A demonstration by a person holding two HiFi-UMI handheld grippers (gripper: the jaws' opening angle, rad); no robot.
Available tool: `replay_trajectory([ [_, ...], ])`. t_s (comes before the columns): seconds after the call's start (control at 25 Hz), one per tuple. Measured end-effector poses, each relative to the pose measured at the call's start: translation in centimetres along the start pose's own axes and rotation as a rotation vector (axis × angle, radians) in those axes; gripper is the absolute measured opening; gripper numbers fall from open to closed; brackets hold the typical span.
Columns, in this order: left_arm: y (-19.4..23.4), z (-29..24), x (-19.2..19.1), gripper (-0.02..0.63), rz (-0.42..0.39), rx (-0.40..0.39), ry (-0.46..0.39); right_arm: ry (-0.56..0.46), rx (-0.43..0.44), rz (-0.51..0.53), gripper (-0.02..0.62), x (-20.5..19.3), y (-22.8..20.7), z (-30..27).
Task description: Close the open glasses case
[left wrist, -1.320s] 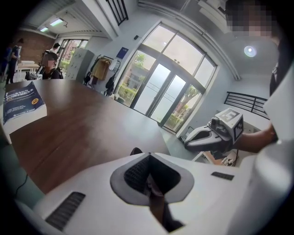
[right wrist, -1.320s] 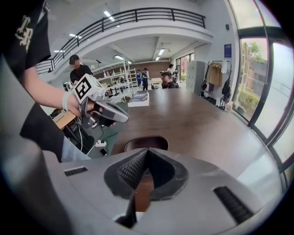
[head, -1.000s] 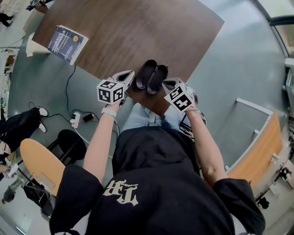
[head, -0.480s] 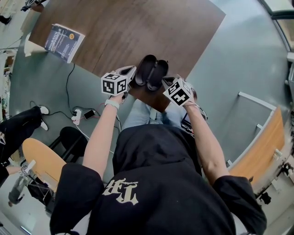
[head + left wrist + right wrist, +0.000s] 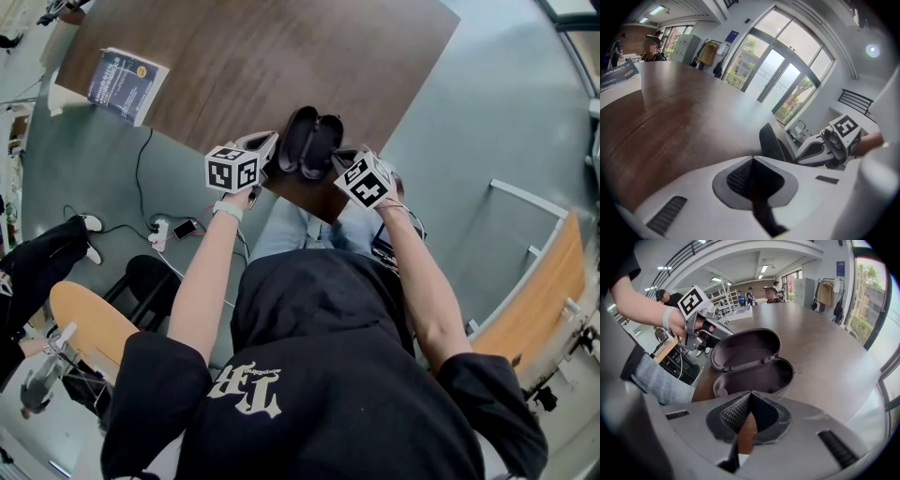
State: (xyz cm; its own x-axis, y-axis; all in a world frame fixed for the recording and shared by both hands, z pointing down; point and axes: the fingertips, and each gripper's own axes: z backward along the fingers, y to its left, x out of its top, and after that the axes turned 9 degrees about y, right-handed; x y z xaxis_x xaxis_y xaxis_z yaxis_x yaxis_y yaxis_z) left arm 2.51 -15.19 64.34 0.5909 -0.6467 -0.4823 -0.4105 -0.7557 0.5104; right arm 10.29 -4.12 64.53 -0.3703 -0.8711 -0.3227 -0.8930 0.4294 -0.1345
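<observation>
Moving since a second ago? (A)
Yes, both. The left claw (image 5: 270, 141) crept up on the glasses case (image 5: 312, 142) from its 9 o'clock. The right claw (image 5: 341, 159) slid in from 4 o'clock and now sits just beside the near shell. (B)
Case shifted? (A)
No. Same spot at the near corner of the tabletop (image 5: 281, 66), still open, lid (image 5: 745, 347) standing up over the base (image 5: 757, 376), no glasses seen inside. (B)
Claw state? (A)
Left gripper view: pads pressed together, nothing between. Right gripper view: tips meet too, and only tabletop shows through the slit lower down. Both are holding nothing. (B)
Any contact with the case? (A)
Cannot tell. In the right gripper view the left claw's tip is just beside the lid's outer edge at 10 o'clock, but whether it touches is unclear. (B)
Meaning for the task? (A)
Approach looks about done, closing not started. My read: the left tip is placed to push the lid over toward 3 o'clock while the right claw braces the base. Risk: the case is near the tabletop's edge, so a hard shove could slide it off. (B)
</observation>
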Motion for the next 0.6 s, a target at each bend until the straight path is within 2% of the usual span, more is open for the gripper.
replay_trajectory([
  [0.6,-5.2,0.2,2.0,0.005,-0.053,-0.074,-0.045,-0.029,0.014,-0.027,-0.012,-0.1,0.0,-0.5],
])
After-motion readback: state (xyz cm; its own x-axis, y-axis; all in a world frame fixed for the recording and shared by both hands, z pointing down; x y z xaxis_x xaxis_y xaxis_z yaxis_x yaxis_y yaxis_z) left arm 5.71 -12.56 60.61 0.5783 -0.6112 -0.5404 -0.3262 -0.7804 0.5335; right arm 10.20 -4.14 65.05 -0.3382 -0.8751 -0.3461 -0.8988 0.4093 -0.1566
